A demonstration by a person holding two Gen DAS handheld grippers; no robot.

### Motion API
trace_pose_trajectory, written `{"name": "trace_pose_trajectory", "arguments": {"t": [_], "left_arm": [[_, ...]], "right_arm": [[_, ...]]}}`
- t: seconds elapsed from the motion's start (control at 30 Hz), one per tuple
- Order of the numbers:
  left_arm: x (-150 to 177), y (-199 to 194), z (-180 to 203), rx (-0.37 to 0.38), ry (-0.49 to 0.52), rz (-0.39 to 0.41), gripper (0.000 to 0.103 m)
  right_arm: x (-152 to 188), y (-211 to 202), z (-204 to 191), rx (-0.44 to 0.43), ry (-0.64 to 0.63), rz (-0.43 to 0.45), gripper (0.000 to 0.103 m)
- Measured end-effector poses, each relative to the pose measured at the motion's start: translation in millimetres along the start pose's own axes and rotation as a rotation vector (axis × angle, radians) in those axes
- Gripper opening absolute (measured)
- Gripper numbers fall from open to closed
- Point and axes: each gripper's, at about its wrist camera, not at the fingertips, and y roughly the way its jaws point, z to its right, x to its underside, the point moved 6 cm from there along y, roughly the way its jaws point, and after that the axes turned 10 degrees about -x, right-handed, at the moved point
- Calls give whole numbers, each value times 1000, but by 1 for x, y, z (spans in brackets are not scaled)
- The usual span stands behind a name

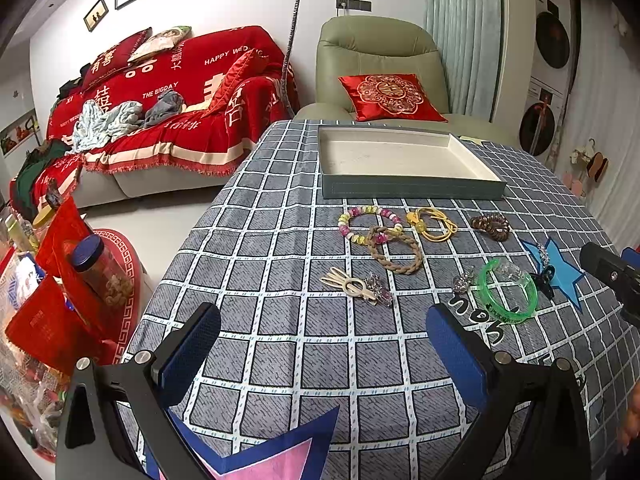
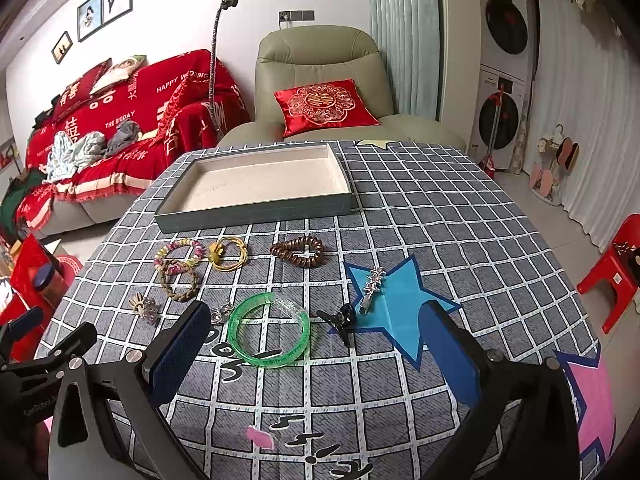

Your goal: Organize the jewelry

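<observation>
Both tongs wide, empty; green bangle [image 2: 267,330] just ahead between right tongs [image 2: 316,354].

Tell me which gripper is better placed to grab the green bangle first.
Probably the right gripper: it is open, and the green bangle lies just ahead between its fingers. From the left gripper, the bangle sits off to the right.

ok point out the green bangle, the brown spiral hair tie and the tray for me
green bangle [image 2: 240,344]: right wrist view, on its near-left band.
brown spiral hair tie [image 2: 298,258]: right wrist view, on its lower coils.
tray [image 2: 256,210]: right wrist view, on its front outer wall.
</observation>
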Motion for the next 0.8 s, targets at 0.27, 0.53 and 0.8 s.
{"name": "trace_pose_trajectory", "arguments": {"t": [0.27, 0.53, 0.8], "left_arm": [[0, 0, 1, 0, 0, 0, 103], [0, 0, 1, 0, -1, -1, 103], [0, 1, 1, -1, -1, -1, 103]], "right_arm": [[0, 0, 0, -2, 1, 0, 103], [0, 0, -1, -3, 2, 2, 103], [1, 0, -2, -5, 5, 3, 103]]}}
